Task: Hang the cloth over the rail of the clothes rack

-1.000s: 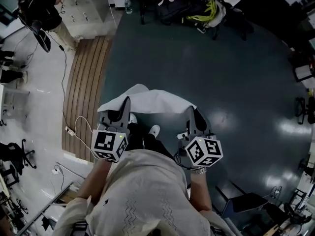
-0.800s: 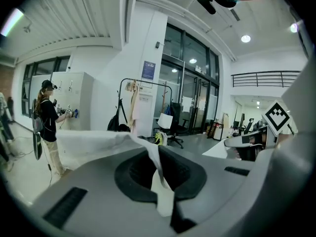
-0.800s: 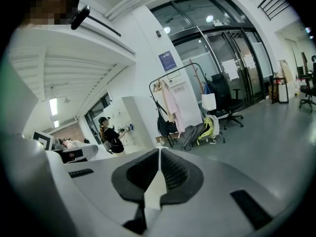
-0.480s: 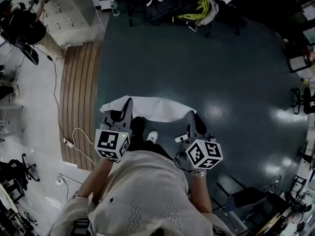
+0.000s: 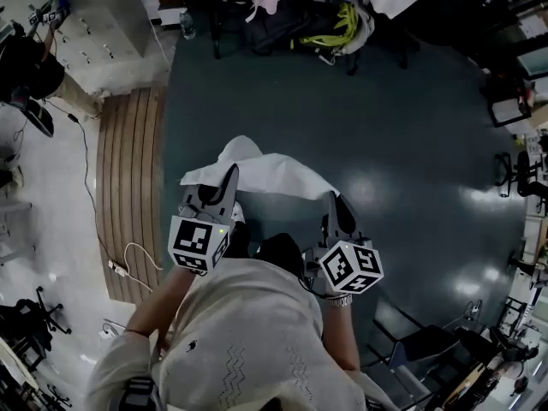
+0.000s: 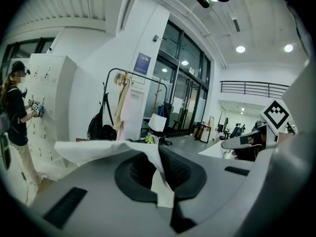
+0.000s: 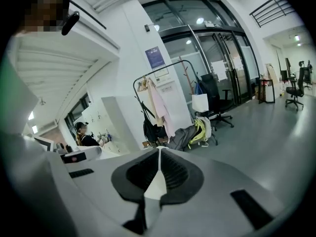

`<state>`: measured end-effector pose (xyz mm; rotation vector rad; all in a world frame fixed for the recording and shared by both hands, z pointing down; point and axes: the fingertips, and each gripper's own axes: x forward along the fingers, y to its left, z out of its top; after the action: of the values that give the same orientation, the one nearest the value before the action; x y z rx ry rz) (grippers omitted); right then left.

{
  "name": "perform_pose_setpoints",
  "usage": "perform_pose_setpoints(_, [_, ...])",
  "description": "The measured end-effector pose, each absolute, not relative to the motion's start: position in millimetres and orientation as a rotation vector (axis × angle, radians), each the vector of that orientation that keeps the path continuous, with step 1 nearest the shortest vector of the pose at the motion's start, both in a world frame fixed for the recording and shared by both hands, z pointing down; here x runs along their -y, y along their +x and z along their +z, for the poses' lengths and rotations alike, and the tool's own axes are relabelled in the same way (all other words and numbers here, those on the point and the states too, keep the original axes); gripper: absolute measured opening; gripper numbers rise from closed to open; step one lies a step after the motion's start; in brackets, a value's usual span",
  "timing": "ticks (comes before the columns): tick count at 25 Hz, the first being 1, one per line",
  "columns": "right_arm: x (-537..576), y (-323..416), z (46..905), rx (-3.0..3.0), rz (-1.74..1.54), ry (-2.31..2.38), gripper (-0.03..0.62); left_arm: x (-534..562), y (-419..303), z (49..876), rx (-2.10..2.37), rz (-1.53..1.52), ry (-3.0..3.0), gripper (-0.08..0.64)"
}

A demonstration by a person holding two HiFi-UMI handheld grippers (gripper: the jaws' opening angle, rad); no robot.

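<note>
A white cloth point(image 5: 261, 175) hangs stretched between my two grippers above the dark floor. My left gripper point(image 5: 229, 175) is shut on the cloth's left edge, and the cloth point(image 6: 98, 150) folds out of its jaws to the left. My right gripper point(image 5: 331, 200) is shut on the right edge, where a thin strip of cloth point(image 7: 157, 181) shows pinched between the pads. The clothes rack point(image 7: 163, 102), black with garments hanging on it, stands far ahead by the glass wall; the same clothes rack point(image 6: 133, 102) shows in the left gripper view.
Bags and a yellow-green item point(image 5: 330, 26) lie in a pile at the rack's foot. A wooden slatted strip point(image 5: 124, 187) and a cable point(image 5: 141, 255) run along the left. A person point(image 6: 17, 117) stands by white lockers. Office chairs point(image 5: 514, 178) and desks line the right side.
Both grippers have moved forward across the floor with the cloth, towards the pile of bags. The cloth's left part has bunched upward.
</note>
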<state>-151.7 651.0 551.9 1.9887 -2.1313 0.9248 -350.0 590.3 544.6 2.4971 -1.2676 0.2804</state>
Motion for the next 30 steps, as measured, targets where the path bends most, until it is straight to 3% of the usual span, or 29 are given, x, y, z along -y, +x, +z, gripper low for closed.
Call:
perform_pose_setpoints(6, [-616.1, -164.2, 549.9, 2.133, 0.929, 2.001, 0.025, -548.8, -375.2, 541.6, 1.315, 0.262, 2.464, 0.015])
perform_pose_setpoints(12, [-576.1, -141.0, 545.6, 2.154, 0.900, 2.006, 0.025, -513.3, -354.4, 538.2, 1.326, 0.276, 2.473, 0.015])
perform_pose_setpoints(20, [-500.2, -97.9, 545.0, 2.246, 0.827, 1.917, 0.025, -461.1, -289.0, 535.8, 1.379, 0.289, 2.456, 0.015])
perform_pose_setpoints(30, [-378.0, 11.9, 525.3, 2.360, 0.805, 1.833, 0.025, -352.8, -185.6, 509.0, 1.532, 0.240, 2.422, 0.015])
